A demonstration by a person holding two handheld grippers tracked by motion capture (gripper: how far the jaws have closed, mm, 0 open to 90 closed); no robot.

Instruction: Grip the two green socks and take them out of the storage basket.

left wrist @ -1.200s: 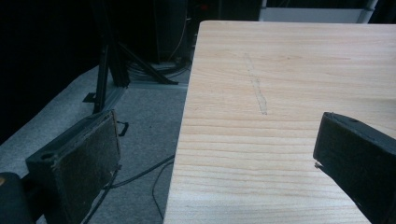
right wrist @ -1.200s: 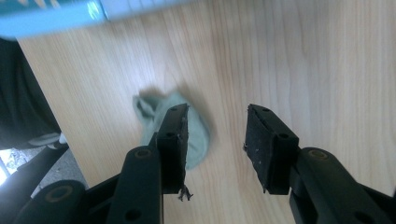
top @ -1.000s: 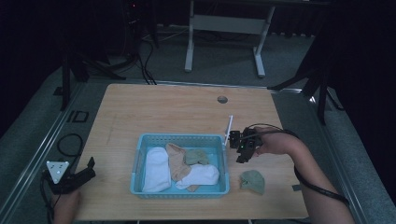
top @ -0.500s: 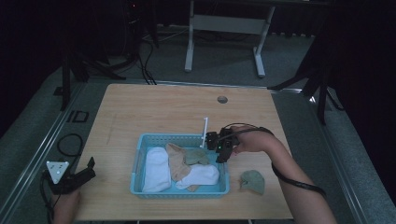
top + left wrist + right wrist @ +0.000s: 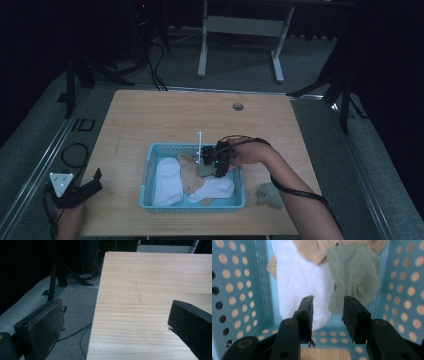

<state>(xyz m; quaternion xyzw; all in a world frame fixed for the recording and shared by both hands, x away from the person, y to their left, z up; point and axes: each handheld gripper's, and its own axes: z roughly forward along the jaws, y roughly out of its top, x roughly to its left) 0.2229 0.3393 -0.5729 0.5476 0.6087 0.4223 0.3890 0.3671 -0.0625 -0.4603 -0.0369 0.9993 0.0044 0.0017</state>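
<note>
A blue perforated basket (image 5: pixel 150 170) sits near the table's front middle. It holds a white sock (image 5: pixel 167 180), a tan sock (image 5: pixel 190 175), a green sock (image 5: pixel 205 171) and another white sock (image 5: pixel 216 189). My right gripper (image 5: pixel 214 167) hangs over the basket's right rear part, pointing down into it. In the right gripper view the right gripper (image 5: pixel 328 300) is open with nothing between its jaws, just above the white sock (image 5: pixel 299 282) and the green sock (image 5: pixel 354 277). My left gripper (image 5: pixel 95 181) rests open at the table's front left edge.
A second green sock (image 5: pixel 270 194) lies on the table right of the basket, beside the person's right forearm. In the left gripper view the left gripper (image 5: pixel 117 315) looks along the table's left edge (image 5: pixel 98 302), with grey floor and cables beyond. A round hole (image 5: pixel 238 106) is in the far tabletop.
My right gripper has moved left from outside the basket's right rim to over its contents, and a little lower. The left gripper has stayed put.
</note>
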